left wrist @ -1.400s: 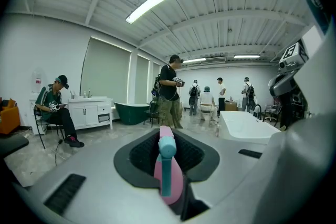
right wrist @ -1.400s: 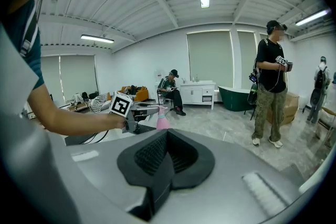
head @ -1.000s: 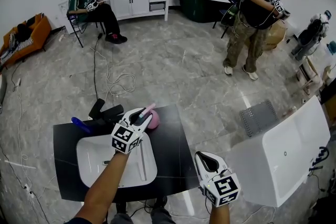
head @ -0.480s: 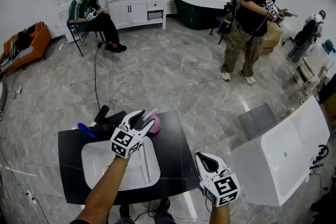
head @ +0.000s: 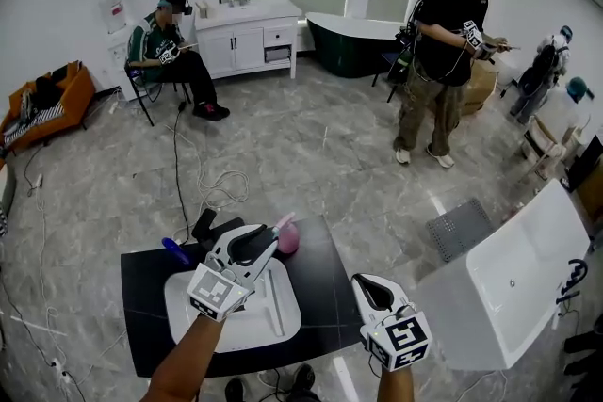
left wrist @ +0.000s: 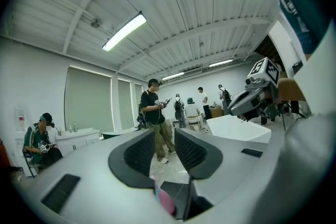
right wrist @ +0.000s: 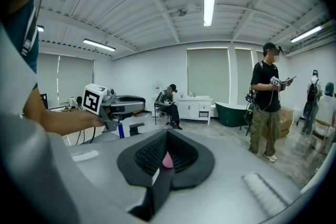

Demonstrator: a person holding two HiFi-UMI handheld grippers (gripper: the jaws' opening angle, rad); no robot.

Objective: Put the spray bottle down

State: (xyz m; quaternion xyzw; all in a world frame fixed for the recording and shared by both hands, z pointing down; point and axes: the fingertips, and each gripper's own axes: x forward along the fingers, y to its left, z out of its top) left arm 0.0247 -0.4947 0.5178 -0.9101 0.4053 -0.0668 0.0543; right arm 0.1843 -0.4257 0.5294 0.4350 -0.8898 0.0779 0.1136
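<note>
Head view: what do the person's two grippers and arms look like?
The left gripper and right gripper match: white moulded shells, black ribbed pads lining each claw, a rear cube of black-and-white square markers. No cables show. The forearms are uncovered, no sleeve reaching them. The left claw is closing, nothing between its pads.

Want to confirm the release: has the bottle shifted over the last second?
No: bottle still stands at the table's back edge, beside the basin.

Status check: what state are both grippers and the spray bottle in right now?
Left gripper: jaws apart and closing, nothing between them.
Right gripper: jaws together, empty.
Spray bottle: standing on the black table, free of both grippers.
</note>
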